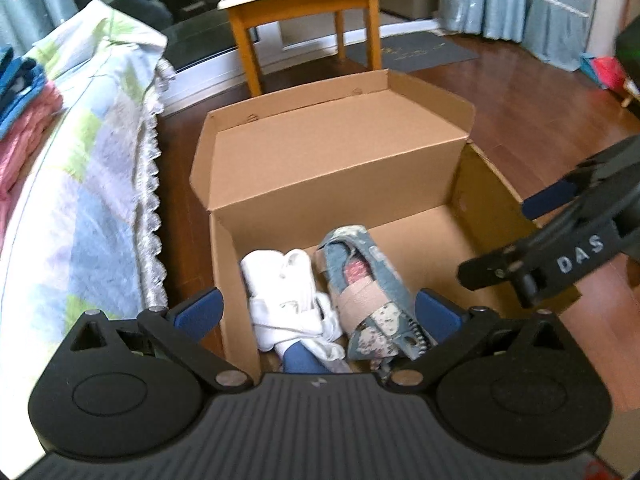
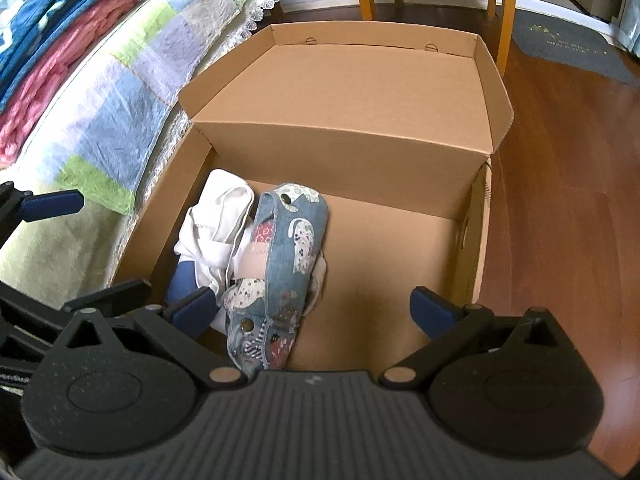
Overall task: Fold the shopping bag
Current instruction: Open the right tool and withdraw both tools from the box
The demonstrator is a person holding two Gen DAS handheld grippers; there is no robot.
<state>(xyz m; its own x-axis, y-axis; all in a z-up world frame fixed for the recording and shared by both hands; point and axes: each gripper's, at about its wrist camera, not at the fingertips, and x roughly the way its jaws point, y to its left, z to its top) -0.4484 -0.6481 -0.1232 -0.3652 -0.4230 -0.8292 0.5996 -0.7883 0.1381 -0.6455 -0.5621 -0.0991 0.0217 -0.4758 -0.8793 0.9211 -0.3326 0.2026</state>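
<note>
Left gripper (image 1: 318, 310) jaws spread wide, holding nothing, right gripper (image 2: 314, 306) jaws spread wide, empty, both above open box (image 2: 476, 240), folded patterned bag (image 2: 280, 264) inside beside white bag (image 2: 218, 220)

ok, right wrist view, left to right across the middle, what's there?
Pink blanket → patchwork quilt → white bag → denim bag → bare box floor → box wall → wood floor.
</note>
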